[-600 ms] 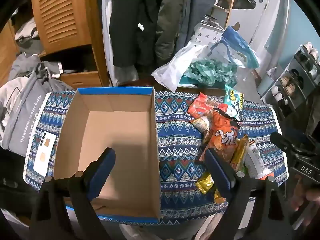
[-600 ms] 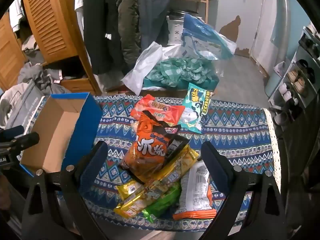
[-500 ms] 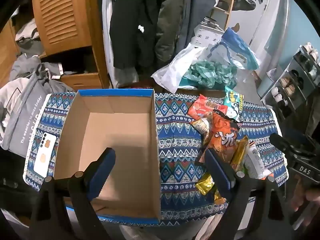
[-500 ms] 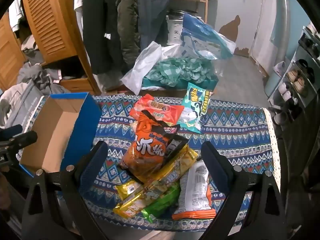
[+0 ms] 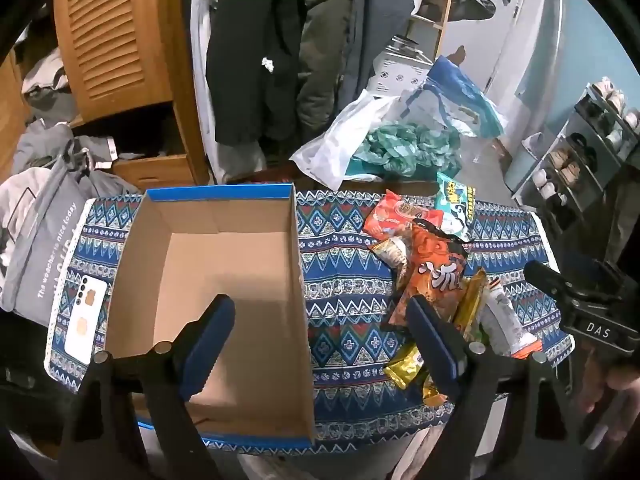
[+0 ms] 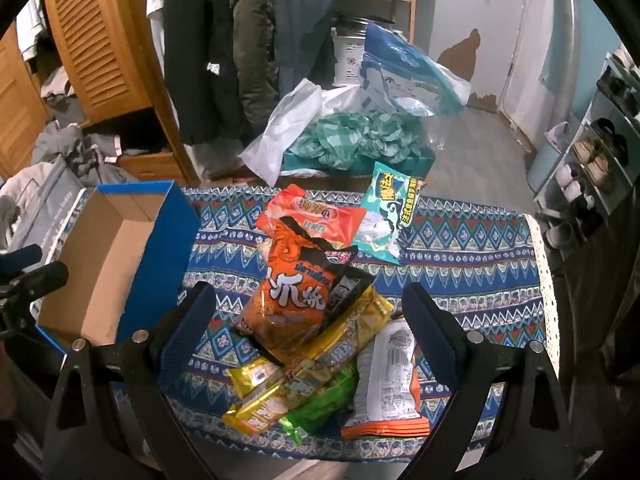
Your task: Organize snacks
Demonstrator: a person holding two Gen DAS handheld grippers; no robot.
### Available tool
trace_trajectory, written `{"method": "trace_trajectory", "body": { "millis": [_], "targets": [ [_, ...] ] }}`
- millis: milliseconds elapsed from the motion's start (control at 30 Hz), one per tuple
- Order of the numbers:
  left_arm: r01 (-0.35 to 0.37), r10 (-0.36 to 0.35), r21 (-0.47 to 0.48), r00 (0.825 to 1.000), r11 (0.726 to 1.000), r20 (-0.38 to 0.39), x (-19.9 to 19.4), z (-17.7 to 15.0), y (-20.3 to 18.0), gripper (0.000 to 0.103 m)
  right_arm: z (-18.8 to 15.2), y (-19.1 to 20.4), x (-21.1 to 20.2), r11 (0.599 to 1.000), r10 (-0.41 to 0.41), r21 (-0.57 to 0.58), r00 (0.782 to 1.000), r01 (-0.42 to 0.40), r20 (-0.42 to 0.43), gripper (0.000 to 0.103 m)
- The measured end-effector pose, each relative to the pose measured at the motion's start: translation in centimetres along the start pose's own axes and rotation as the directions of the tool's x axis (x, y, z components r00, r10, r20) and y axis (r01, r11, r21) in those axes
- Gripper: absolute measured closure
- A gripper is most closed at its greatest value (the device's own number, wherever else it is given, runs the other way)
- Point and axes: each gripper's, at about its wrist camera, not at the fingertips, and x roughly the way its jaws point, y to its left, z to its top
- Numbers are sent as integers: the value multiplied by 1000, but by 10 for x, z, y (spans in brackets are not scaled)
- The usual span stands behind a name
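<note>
Phone [image 5: 86, 326] beside box [image 5: 208, 280] shows only past left gripper [image 5: 320, 340]; both grippers' fingers spread

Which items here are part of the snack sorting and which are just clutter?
Job:
- cardboard box, open, nothing in it
- orange snack bag on top of the pile
- red packet
- teal packet
- yellow packets
- green packet
- white-and-orange packet

Lying about:
- phone on the tablecloth
- grey bag
- hanging coats
- shoe rack

Left claw [image 5: 320, 344] edged slightly nearer the cardboard box [image 5: 216, 280]; right claw [image 6: 312, 332] view barely shifted; snack pile [image 6: 316, 320] unmoved beneath it.
</note>
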Motion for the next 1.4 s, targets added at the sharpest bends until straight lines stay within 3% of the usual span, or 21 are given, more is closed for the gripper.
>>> {"method": "trace_trajectory", "body": {
  "millis": [1400],
  "targets": [
    [11,-11,3,1000,1000,-18,3,-3,-3,14,-2,-4,4,1000,-9,-6,1000,8,-23,11]
  ]
}}
